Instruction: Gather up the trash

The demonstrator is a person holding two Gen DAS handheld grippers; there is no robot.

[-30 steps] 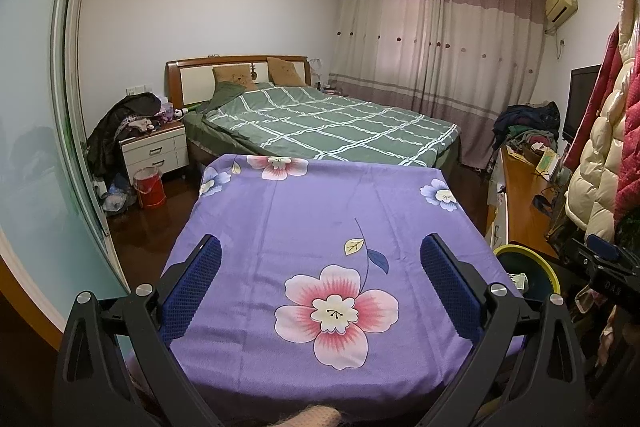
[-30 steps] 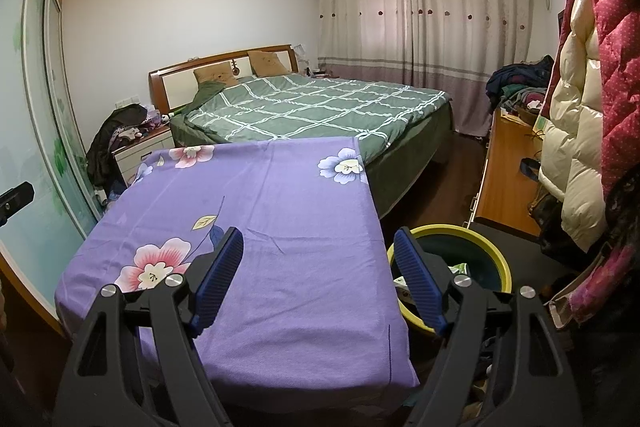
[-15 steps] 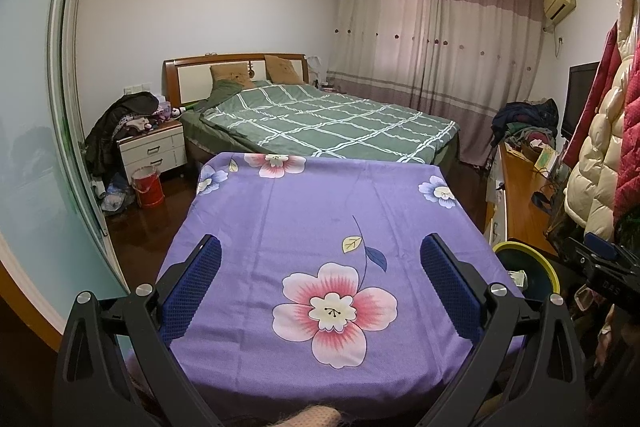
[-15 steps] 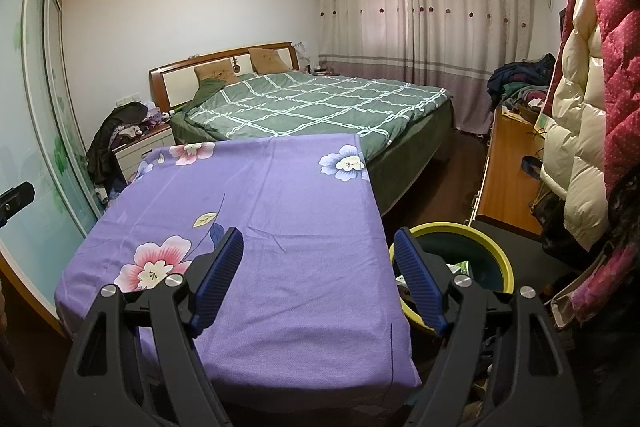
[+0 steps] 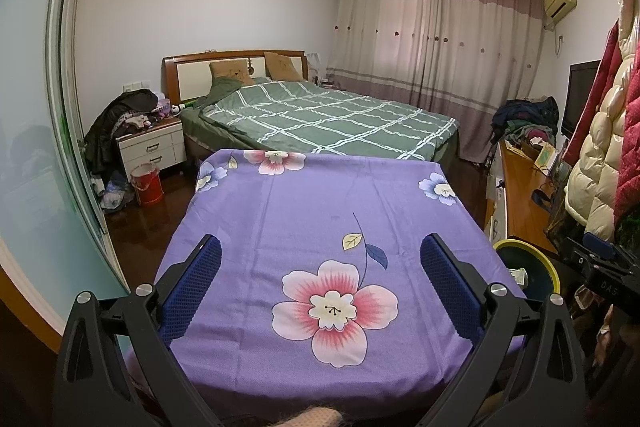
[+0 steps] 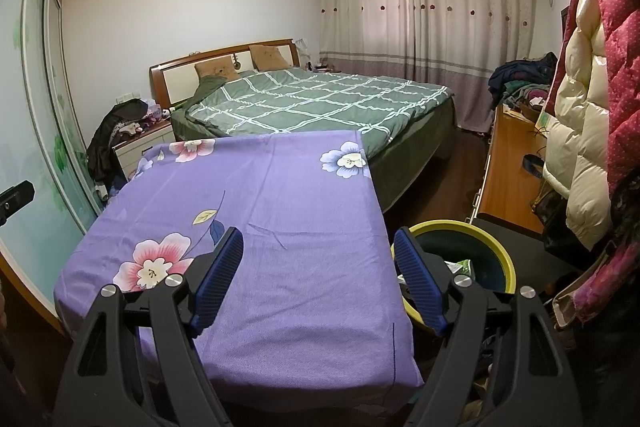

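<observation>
trash [image 6: 460, 265] lies inside yellow-rimmed bin [image 6: 505, 259]; left gripper [image 5: 320, 283] and right gripper [image 6: 318, 275] gape wide, empty

Bin [image 6: 498, 261] contents partly hidden.

A purple floral cloth [image 5: 320, 211] covers the table in the foreground, its far edge running close to the bed [image 5: 328, 119]. A green checked quilt lies over the bed, and two brown pillows [image 5: 256, 67] lean against the wooden headboard. At the bed's left corner stands a white nightstand [image 5: 150, 149] heaped with dark clothes [image 5: 120, 115]; a red bucket [image 5: 147, 183] sits on the floor in front of it. Pink curtains [image 5: 432, 39] hang closed along the far wall. To the right, a wooden dresser [image 6: 508, 171] carries a clothes pile at its far end, and padded coats [image 6: 584, 99] hang beside it.
</observation>
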